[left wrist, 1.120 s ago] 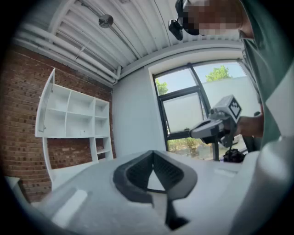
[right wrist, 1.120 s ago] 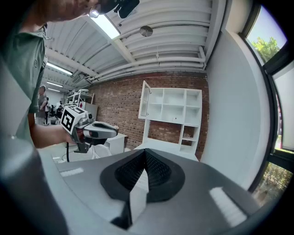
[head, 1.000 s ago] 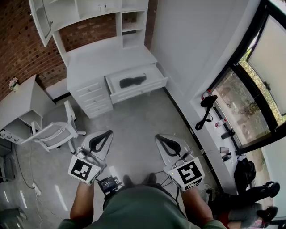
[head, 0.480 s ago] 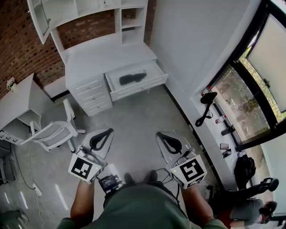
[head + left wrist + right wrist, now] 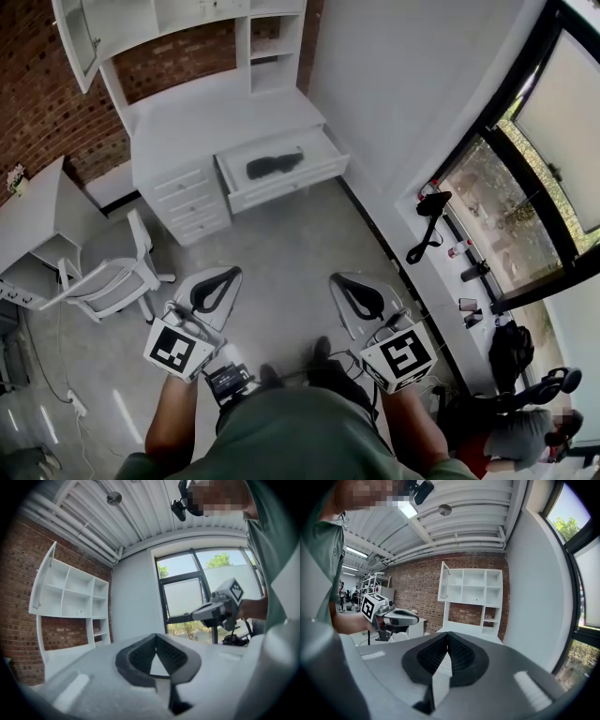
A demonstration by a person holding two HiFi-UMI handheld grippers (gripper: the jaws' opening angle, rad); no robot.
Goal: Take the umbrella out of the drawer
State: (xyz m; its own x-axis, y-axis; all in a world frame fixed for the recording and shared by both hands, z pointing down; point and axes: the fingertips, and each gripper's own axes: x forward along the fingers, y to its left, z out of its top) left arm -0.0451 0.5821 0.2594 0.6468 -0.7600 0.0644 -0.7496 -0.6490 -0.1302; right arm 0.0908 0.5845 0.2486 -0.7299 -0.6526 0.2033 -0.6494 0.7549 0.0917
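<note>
A black folded umbrella [image 5: 274, 165] lies in the open top drawer [image 5: 323, 169] of the white desk [image 5: 216, 117] at the far side of the floor. Both grippers are held low in front of the person, well short of the desk. My left gripper [image 5: 225, 277] is shut with nothing in it, and in the left gripper view its jaws [image 5: 156, 636] meet at the tip. My right gripper [image 5: 342, 281] is also shut and empty, its tip [image 5: 447, 634] pointing toward the desk hutch [image 5: 473, 592]. The drawer and umbrella are hidden in both gripper views.
A white chair [image 5: 112, 272] stands left of the path to the desk. A second small white desk [image 5: 33, 220] sits at far left. Along the right run a white wall and a window sill [image 5: 441, 281] with small items. Grey floor [image 5: 281, 244] lies between the grippers and the drawer.
The desk and open drawer have slid slightly up and left in the head view. Both grippers have drifted a little with the person and stay shut.
</note>
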